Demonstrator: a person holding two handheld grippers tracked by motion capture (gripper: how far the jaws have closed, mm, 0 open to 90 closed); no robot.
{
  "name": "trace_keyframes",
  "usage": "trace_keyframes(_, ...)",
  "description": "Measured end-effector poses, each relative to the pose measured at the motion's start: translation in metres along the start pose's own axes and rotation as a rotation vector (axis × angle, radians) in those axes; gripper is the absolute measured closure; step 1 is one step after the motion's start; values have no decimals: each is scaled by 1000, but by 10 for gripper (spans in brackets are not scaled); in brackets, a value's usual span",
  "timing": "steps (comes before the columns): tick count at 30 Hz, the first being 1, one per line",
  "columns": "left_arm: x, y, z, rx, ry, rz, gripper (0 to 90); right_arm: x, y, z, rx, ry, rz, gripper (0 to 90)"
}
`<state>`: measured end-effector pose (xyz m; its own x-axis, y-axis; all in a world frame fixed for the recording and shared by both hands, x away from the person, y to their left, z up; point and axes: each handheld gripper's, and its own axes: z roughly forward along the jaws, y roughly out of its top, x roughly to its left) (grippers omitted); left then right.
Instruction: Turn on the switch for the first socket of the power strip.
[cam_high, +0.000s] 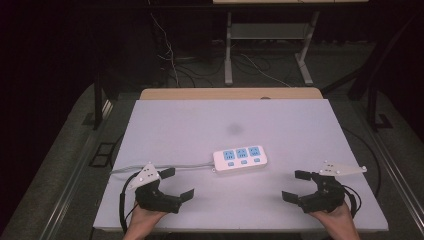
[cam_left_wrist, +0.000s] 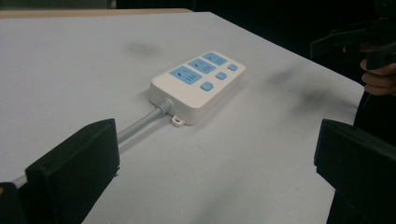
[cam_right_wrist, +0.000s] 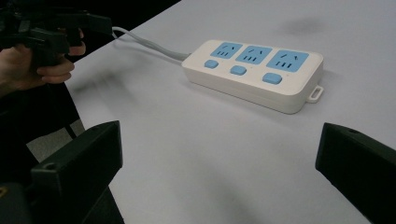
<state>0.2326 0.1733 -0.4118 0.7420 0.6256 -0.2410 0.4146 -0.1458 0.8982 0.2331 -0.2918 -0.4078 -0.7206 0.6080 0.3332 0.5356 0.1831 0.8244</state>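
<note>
A white power strip (cam_high: 239, 159) with three blue sockets and three blue buttons lies flat near the middle of the white table (cam_high: 280, 125). Its grey cable (cam_high: 150, 167) runs left across the table. My left gripper (cam_high: 177, 184) stands open at the front left, with the strip (cam_left_wrist: 198, 84) ahead of its jaws and the cable (cam_left_wrist: 140, 125) passing close to one jaw. My right gripper (cam_high: 296, 186) is open at the front right, well apart from the strip (cam_right_wrist: 254, 72). Both grippers hold nothing.
A faint dark smudge (cam_high: 233, 129) marks the table behind the strip. A wooden edge (cam_high: 230, 93) borders the table's far side. Beyond it stand a desk frame (cam_high: 265, 45) and loose cables (cam_high: 170, 55) on the dark floor.
</note>
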Motion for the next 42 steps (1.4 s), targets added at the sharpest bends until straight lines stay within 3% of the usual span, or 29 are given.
trace_keyframes(22, 0, 0, -1, 2, -3, -4, 0, 0, -1, -1, 7, 2, 1, 3)
trace_keyframes(42, -5, 9, 0, 39, -13, 14, 0, -2, -1, 0, 21, 4, 1, 2)
